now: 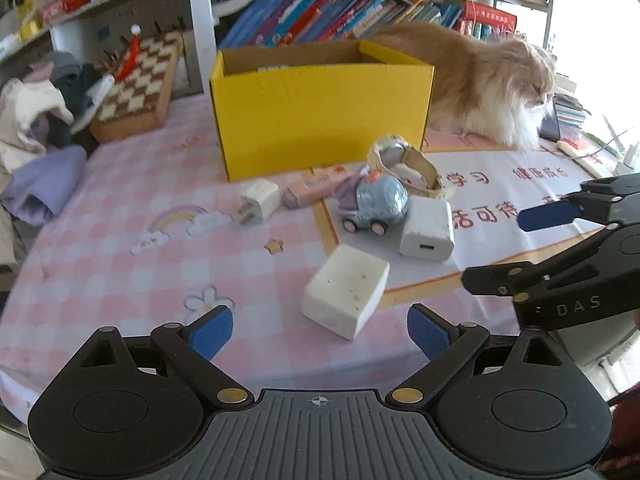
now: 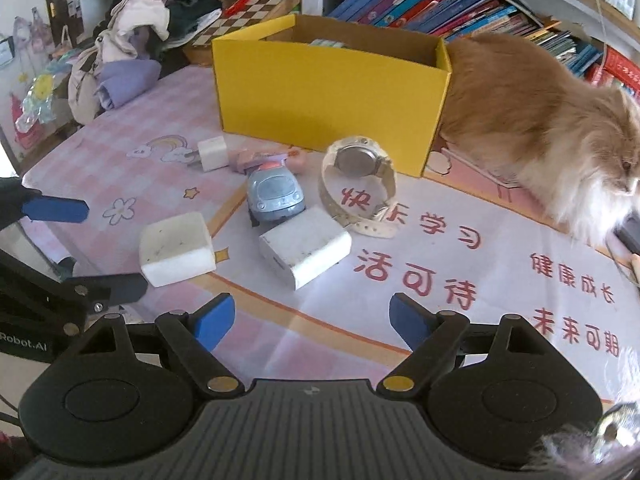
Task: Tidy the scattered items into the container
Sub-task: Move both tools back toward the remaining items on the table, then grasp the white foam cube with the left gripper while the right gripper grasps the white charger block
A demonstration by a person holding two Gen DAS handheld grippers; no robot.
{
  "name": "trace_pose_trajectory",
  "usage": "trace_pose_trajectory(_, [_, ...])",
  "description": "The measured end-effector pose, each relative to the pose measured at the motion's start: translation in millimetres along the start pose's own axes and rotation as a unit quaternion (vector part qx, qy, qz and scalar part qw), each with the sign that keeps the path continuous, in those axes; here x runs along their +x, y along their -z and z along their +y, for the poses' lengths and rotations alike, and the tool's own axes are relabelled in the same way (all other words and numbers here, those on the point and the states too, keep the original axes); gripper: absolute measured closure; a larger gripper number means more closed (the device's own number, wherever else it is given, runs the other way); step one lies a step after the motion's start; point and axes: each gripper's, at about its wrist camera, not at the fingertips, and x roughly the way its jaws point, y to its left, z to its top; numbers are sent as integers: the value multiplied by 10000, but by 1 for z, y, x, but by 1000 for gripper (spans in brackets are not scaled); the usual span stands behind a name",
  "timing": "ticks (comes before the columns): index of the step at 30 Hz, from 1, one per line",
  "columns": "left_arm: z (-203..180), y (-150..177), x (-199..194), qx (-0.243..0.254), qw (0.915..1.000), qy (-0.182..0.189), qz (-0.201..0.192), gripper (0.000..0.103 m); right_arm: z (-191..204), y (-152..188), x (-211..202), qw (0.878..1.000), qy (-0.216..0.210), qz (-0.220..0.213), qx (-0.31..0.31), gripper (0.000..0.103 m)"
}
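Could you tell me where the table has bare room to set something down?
Free: the pink checked cloth between the clothes pile and small plug, and the lettered mat in front of the cat. Crowded: in front of the yellow box, where toy car, watch, and two white blocks cluster.

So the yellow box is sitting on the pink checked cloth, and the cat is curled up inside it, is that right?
Not quite. The yellow box does sit on the pink checked cloth, but the cat is not inside it: it stands on the table beside the box's right end. The right wrist view shows this plainly.
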Motion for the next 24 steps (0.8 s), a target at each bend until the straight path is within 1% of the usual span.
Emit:
trace_pose_trajectory(4, [0, -1, 5, -8, 9999, 85, 135, 7, 0, -4, 7, 10000, -56, 75, -34, 18])
trace_pose_trajectory(8, [-1, -3, 9, 8, 9999, 69, 129, 7, -2, -9, 14, 9999, -85, 122, -70, 23])
trace_pose_trajectory(10, [-1, -3, 10, 30, 10000, 27, 72, 8, -2, -12, 18, 9998, -97, 129, -110, 30])
trace_pose_trajectory(12, [-1, -5, 11, 55, 10000, -28, 27, 9, -3, -15, 23, 9997, -119, 172, -136, 33])
trace_pose_trajectory(14, [0, -6, 14, 48, 10000, -26, 48, 14, -5, -17, 27, 9996, -153, 214, -135, 33])
trace_pose_trajectory(17, [0, -8, 21, 57, 9999, 4, 129, 18, -7, -21, 32, 9995, -160, 228, -163, 33])
trace_pose_trajectory(19, [-1, -9, 26, 91, 9998, 41, 174, 26, -8, -23, 35, 9994, -179, 234, -187, 33])
trace_pose_trajectory(20, [-1, -9, 28, 103, 9997, 58, 199, 27, -8, -25, 37, 9993, -200, 246, -212, 33])
trace_pose_trajectory(22, [-2, -10, 32, 127, 9996, 91, 240, 36, -8, -27, 40, 9990, -235, 259, -264, 33])
trace_pose_trajectory(24, [-3, -11, 36, 136, 9995, 117, 275, 38, -7, -29, 43, 9988, -263, 262, -311, 33])
